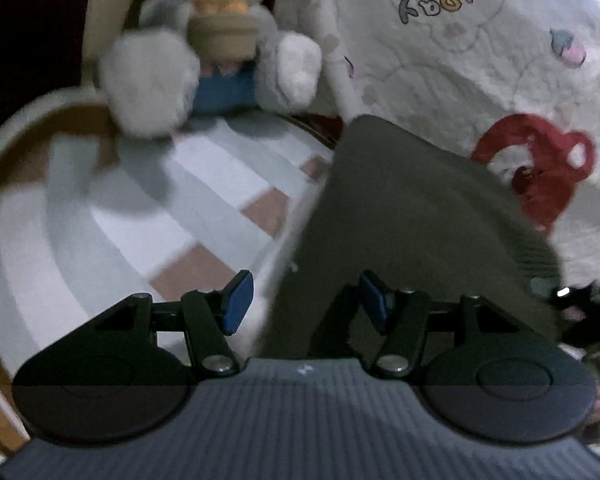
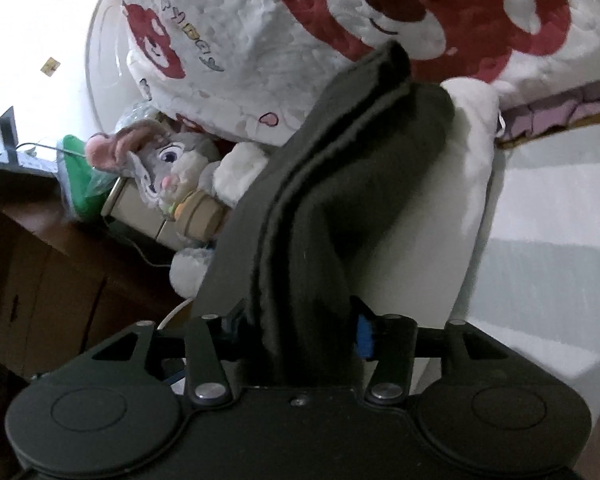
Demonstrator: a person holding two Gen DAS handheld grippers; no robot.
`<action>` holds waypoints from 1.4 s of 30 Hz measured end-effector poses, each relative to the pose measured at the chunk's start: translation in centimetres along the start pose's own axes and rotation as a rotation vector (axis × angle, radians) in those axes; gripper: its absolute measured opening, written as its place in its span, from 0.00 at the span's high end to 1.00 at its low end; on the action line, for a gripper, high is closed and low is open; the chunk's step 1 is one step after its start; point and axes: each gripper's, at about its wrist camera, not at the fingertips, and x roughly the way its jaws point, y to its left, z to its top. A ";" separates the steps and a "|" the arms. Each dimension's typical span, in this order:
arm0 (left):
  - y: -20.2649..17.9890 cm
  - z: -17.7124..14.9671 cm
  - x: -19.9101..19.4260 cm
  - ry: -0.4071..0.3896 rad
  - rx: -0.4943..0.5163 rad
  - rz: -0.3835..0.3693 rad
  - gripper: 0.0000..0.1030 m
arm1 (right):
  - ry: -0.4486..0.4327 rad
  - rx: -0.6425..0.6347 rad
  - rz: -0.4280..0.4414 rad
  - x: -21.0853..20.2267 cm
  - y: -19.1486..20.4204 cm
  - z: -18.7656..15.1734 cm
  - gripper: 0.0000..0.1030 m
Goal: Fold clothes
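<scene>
The left gripper (image 1: 306,304) hangs with fingers apart, nothing between them, at the near left edge of the dark folded garment (image 1: 412,216). The right gripper (image 2: 300,332) straddles the garment's thick fold (image 2: 340,200); whether its pads press it is unclear. The garment runs lengthwise away over the striped bed sheet (image 1: 112,216) towards a plush rabbit (image 1: 204,52) and bear-print quilt (image 1: 460,40) beyond
</scene>
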 end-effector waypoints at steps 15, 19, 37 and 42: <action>-1.6 1.9 2.9 0.039 0.001 0.016 0.31 | 0.090 0.074 0.106 -0.8 -0.8 -2.7 0.40; -1.8 3.2 4.1 0.101 -0.041 0.014 0.23 | 0.122 0.044 0.046 -0.7 0.1 -3.7 0.39; -3.3 2.0 3.0 0.093 0.064 0.019 0.62 | 0.051 0.012 0.167 -2.0 0.4 -3.7 0.61; -1.8 1.5 3.1 0.098 -0.058 -0.045 0.60 | 0.052 -0.011 0.085 -1.2 -0.1 -4.3 0.47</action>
